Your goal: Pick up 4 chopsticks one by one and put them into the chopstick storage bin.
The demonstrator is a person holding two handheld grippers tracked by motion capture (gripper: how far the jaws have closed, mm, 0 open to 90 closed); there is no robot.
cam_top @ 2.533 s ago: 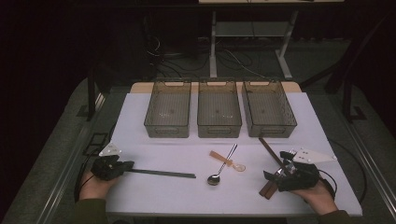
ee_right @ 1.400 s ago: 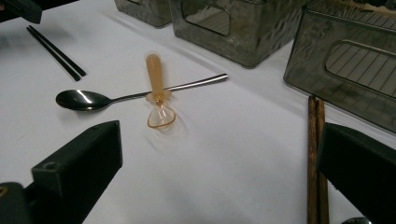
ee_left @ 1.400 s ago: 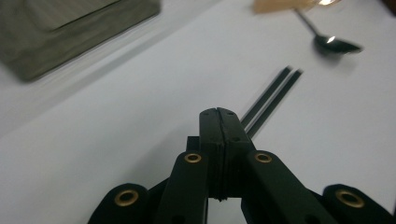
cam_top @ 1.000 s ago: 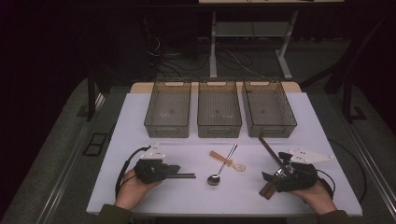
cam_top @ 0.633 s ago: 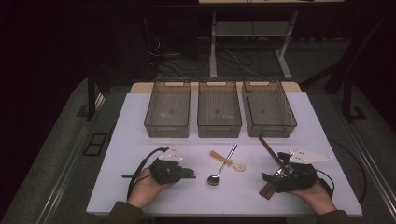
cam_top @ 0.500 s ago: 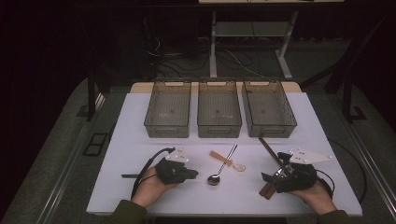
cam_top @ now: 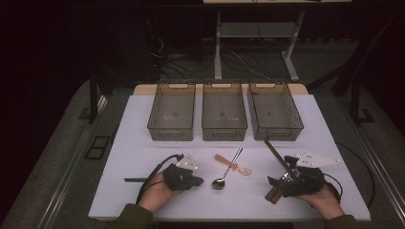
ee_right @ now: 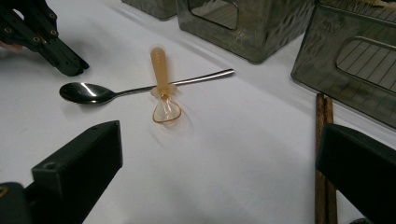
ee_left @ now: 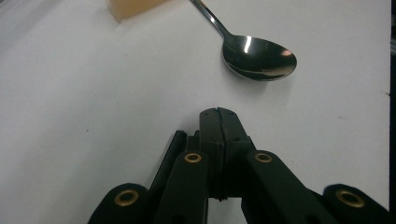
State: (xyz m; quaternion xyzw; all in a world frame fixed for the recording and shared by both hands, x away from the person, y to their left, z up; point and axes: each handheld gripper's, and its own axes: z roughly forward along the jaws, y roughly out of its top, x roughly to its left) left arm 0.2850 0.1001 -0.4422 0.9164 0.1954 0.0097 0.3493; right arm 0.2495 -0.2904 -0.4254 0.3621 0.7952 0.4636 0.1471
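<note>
White tabletop (cam_top: 143, 143) (brightly lit) stands amid dark room, cables (cam_top: 239, 59) behind.

A white table top (cam_top: 329, 124) sits under a bright pool of light — everything beyond it falls off into near-black. Grey carpeted floor (cam_top: 62, 143) surrounds it. Behind, the pale legs of another desk (cam_top: 218, 52) stand among loose cables (cam_top: 239, 59) on the floor, and a dark post (cam_top: 92, 98) rises at the left.
</note>
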